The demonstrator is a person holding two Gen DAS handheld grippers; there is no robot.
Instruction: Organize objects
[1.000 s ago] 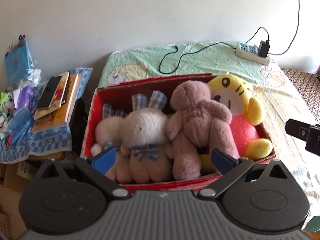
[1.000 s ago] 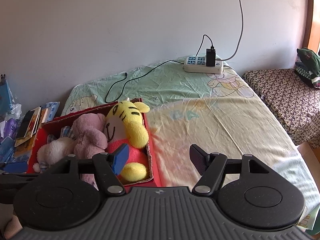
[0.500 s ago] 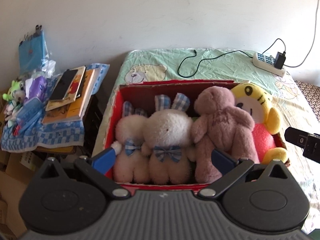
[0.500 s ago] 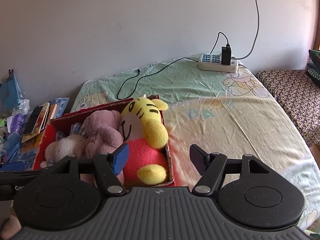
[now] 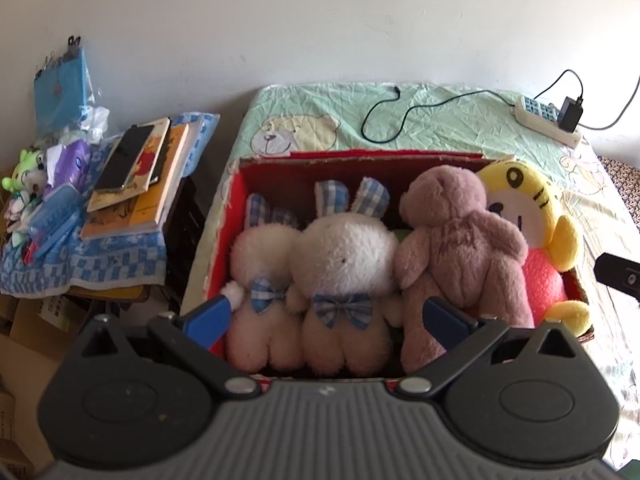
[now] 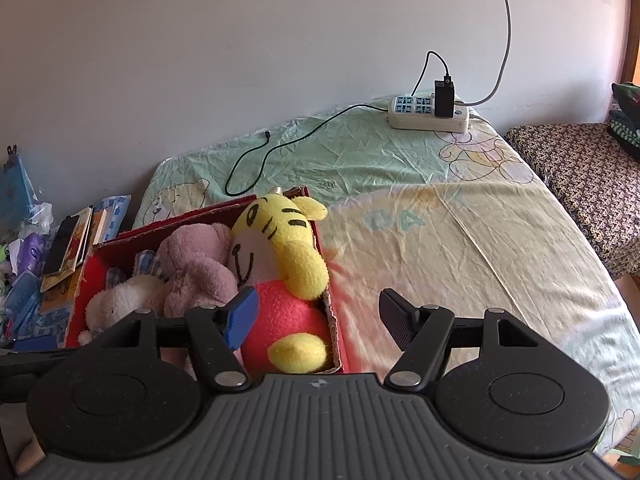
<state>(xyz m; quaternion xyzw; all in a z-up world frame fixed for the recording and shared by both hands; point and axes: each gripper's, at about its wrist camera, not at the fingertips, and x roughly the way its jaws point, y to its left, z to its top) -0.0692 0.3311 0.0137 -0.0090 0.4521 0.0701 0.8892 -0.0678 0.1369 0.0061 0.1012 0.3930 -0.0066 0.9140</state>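
Left gripper point(image 5: 328, 316): fingers apart, empty, above the red cardboard box point(image 5: 280, 168).
Right gripper point(image 6: 316, 314): apart, empty.
Yellow plush tiger point(image 6: 280, 240): box's 3 o'clock end.

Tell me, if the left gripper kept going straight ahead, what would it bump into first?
Probably the white bunny with the bow in the red box; the open left gripper points at it, though depth is unclear.

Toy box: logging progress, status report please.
Both grippers, left and right, open, empty. Four plush toys packed in red box. Nothing in the way.
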